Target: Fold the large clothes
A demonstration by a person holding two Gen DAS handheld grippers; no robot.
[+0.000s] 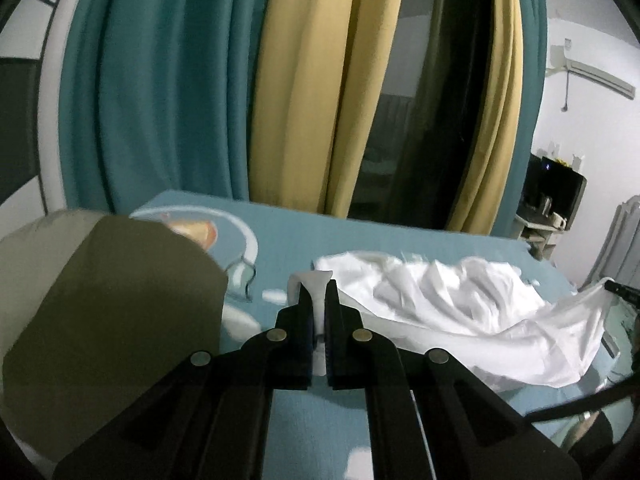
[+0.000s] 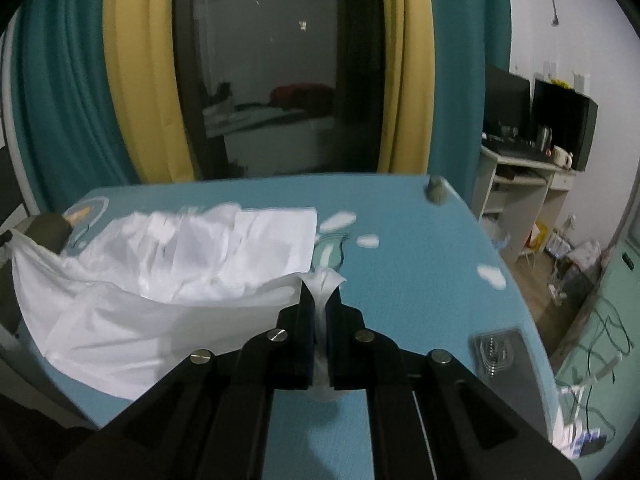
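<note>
- On the blue bed [image 1: 400, 240], a white garment [image 1: 460, 304] lies crumpled, its near edge lifted off the sheet at two corners.
- The left gripper [image 1: 319, 280] is closed tight on one corner of the garment — a small tuft of white cloth sticks up past the fingertips and a strip shows in the narrow gap between the jaws.
- From that corner the cloth runs right in a raised, sagging edge towards the far side of the left view, where a dark tip meets it at the frame's rim; what that tip is cannot be told there.
- The right gripper [image 2: 320, 284] is likewise clamped on another corner of the garment [image 2: 192, 264], with a pinch of cloth fanning out above the tips and more hanging below the jaws.
- In the right view the garment stretches left from that grip across the bed [image 2: 400, 220], partly flat and folded at its far part, bunched in the middle.
- An olive pillow [image 1: 112, 312] sits left of the left gripper, on the bed, apart from the garment.
- Behind the bed hang teal curtains [image 1: 152, 100] and yellow curtains [image 1: 312, 100] round a dark window [image 2: 280, 80].
- A desk [image 2: 520, 184] with dark screens stands by the wall, right of the bed.
</note>
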